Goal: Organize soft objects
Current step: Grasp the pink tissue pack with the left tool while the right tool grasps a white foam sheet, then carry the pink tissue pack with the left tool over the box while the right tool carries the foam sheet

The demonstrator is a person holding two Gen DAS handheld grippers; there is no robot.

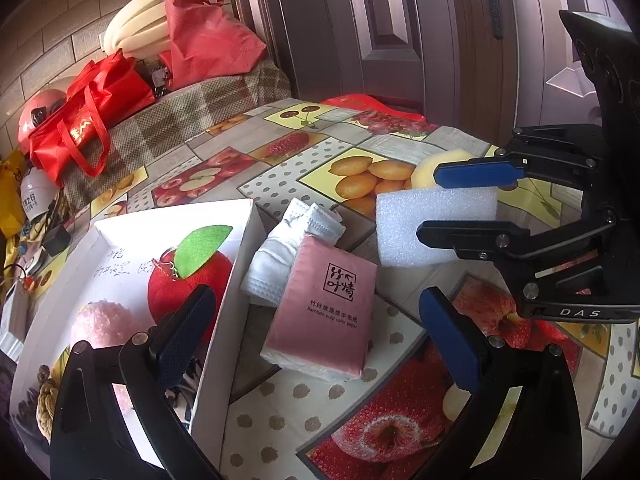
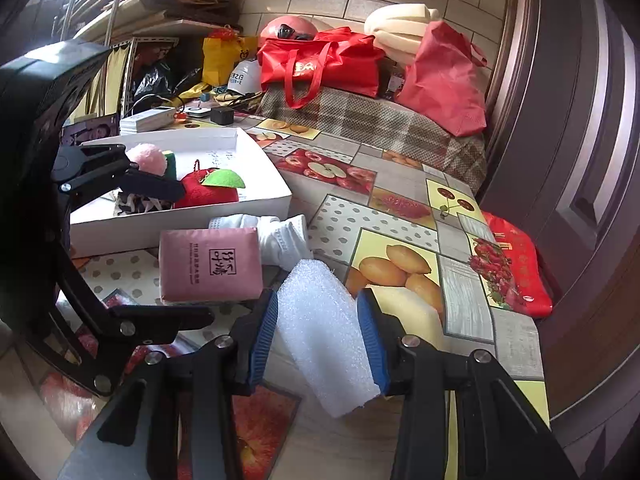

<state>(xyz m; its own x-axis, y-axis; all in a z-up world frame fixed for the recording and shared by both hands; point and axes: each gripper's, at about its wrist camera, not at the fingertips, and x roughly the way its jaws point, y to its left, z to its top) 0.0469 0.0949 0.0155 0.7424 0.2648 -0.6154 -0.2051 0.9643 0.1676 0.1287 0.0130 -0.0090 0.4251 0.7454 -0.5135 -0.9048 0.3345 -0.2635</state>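
A white foam block [image 1: 436, 224] [image 2: 324, 336] lies on the table, and my right gripper [image 1: 428, 204] [image 2: 320, 340] is shut on it, blue pads pressing both sides. A yellow sponge [image 1: 440, 162] [image 2: 404, 304] lies just behind the block. My left gripper [image 1: 316, 336] [image 2: 172, 252] stands open over a pink tissue pack [image 1: 328, 312] [image 2: 210, 266], holding nothing. Crumpled white face masks [image 1: 288, 248] [image 2: 280, 236] lie against the pack. The white box [image 1: 240, 264] [image 2: 200, 216] holds a red plush apple [image 1: 176, 284] [image 2: 204, 194] and a pink pompom [image 1: 100, 322] [image 2: 146, 158].
The fruit-print tablecloth [image 1: 280, 412] [image 2: 400, 236] covers the table. A flat red packet [image 2: 520, 276] lies at its far edge by the dark door [image 1: 400, 20]. Red bags [image 1: 88, 120] [image 2: 332, 64], helmets and clutter are piled on a checked bench behind the box.
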